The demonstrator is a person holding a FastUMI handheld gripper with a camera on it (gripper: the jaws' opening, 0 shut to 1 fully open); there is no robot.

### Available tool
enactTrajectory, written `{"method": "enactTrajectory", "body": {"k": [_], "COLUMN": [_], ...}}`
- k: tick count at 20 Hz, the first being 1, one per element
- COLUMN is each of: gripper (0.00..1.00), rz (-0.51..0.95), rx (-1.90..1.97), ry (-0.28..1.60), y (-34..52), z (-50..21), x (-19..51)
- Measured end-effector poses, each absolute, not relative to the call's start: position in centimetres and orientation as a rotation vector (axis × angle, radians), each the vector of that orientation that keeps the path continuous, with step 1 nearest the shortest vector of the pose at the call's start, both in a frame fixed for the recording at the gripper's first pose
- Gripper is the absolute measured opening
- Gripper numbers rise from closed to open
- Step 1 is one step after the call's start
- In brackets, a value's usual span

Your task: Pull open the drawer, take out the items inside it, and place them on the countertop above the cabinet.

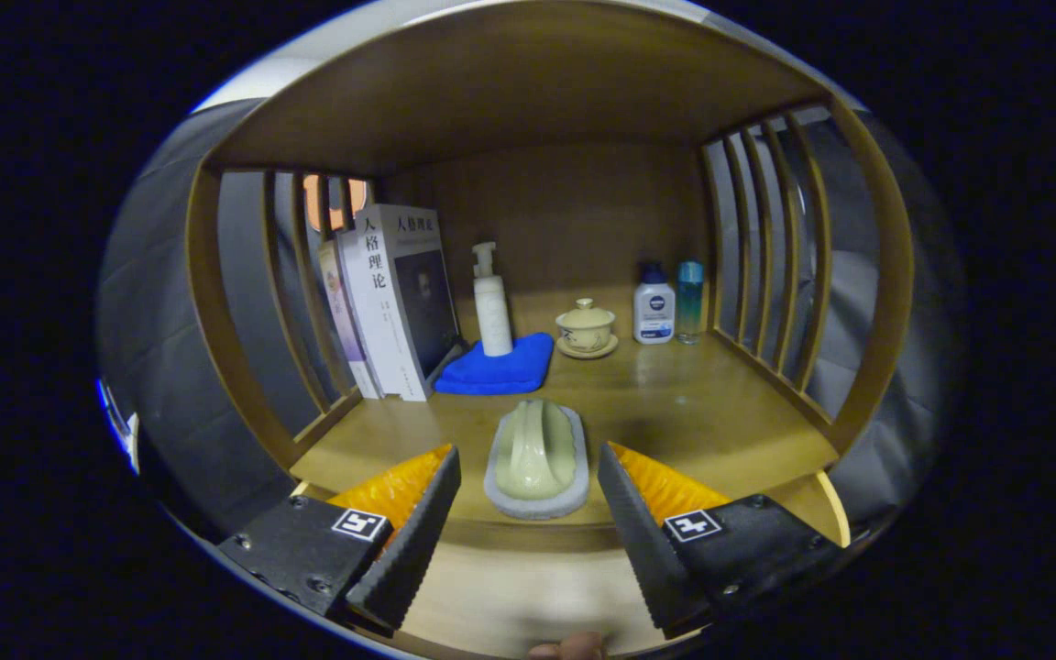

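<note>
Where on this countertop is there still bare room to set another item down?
The open gripper faces a scrubbing brush at the front edge. Free patches: right of the brush up to the slatted side, and between the brush and the lidded cup. Crowded: the back left, with books, blue cloth and pump bottle.

Smooth, faintly glossy wood countertop [675, 403], soft blue cloth [500, 367], glazed-looking ceramic lidded cup [586, 325], probably plastic pump bottle [491, 307].

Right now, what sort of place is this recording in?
Likely a staged household shelf: a wooden cabinet nook holding books, a pump bottle and a lidded teacup. The tongs are open around a scrub brush.
</note>
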State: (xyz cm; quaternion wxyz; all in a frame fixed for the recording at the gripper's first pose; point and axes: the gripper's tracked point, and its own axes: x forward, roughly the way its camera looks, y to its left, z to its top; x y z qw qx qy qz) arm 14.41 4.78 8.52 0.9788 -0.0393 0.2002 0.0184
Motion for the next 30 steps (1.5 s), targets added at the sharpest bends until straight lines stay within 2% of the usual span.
{"method": "enactTrajectory", "body": {"k": [9,21,30], "gripper": [0.96,0.98,0.99], "rz": [0.010,-0.043,-0.037], "rx": [-0.064,-0.084,-0.077], "ry": [0.266,0.179,0.253], "y": [3.4,1.6,1.0], "z": [8.0,4.7,-0.8], "x": [5.7,-3.6,-6.5]}}
